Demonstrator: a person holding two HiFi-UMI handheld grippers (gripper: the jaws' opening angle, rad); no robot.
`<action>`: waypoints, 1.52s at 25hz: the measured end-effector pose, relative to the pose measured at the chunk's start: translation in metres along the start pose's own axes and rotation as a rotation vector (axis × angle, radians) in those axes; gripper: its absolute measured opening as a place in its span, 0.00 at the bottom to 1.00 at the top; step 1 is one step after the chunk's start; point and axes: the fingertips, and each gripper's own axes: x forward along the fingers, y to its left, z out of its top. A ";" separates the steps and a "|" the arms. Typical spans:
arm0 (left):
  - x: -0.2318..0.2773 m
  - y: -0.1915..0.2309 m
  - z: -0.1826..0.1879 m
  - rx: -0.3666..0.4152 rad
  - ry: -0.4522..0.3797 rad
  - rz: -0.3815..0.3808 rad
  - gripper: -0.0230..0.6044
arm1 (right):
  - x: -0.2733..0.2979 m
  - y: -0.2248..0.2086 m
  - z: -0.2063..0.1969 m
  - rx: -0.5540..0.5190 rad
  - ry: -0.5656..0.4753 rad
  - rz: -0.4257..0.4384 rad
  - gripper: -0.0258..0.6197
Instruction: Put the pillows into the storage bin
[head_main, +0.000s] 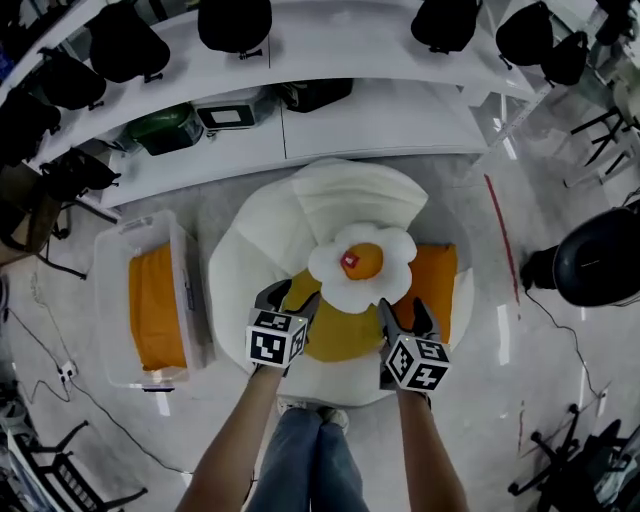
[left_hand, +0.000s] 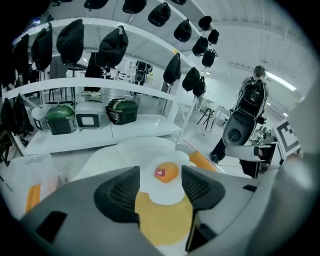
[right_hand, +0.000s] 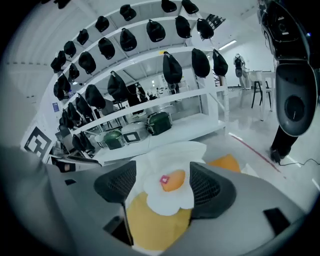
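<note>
Left gripper (head_main: 290, 299) and right gripper (head_main: 406, 318) both spread, nothing pinched, lined up either side of the fried-egg pillow (head_main: 362, 266) topping the pillow pile (head_main: 350, 200) for a two-handed lift, since it looks floppy; storage bin (head_main: 150, 230) sits left, orange pillow (head_main: 155, 310) already inside.
</note>
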 end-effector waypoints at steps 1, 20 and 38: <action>0.014 0.004 -0.005 0.007 0.014 -0.004 0.45 | 0.011 -0.010 -0.004 -0.003 0.007 -0.015 0.53; 0.247 0.069 -0.142 0.025 0.202 -0.095 0.49 | 0.182 -0.131 -0.124 -0.189 0.239 -0.254 0.53; 0.112 0.028 -0.025 0.026 0.076 -0.112 0.10 | 0.094 -0.050 -0.017 -0.235 0.197 -0.122 0.11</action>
